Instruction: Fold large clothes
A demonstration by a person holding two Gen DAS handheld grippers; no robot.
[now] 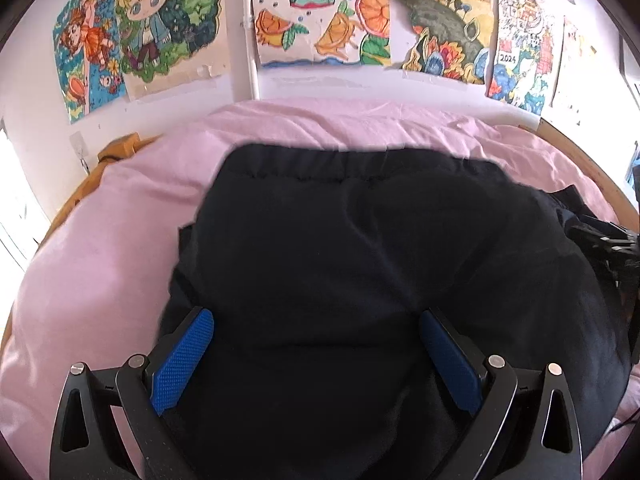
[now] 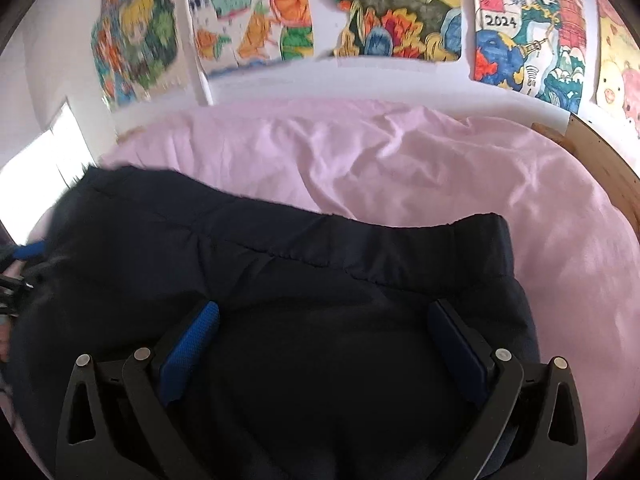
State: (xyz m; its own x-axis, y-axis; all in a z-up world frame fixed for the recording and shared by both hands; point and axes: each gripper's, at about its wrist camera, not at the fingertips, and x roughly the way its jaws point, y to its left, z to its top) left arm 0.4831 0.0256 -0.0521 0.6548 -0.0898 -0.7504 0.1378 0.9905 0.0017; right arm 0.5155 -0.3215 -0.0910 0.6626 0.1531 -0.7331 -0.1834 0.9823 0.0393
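Note:
A large dark navy garment [image 1: 360,260] with an elastic waistband at its far edge lies on the pink bed sheet [image 1: 100,240]. My left gripper [image 1: 316,320] is open, its blue-padded fingers spread wide just above the near part of the garment. In the right wrist view the same garment [image 2: 320,300] lies across the sheet [image 2: 440,168], waistband away from me. My right gripper [image 2: 322,312] is open too, its fingers spread over the cloth. The right gripper shows at the right edge of the left wrist view [image 1: 612,248]; the left gripper shows at the left edge of the right wrist view [image 2: 20,268].
A wooden bed frame [image 1: 600,176] rims the mattress, also in the right wrist view [image 2: 600,168]. Coloured drawings [image 1: 320,12] hang on the white wall behind the bed. A bright window [image 2: 48,152] is at the left.

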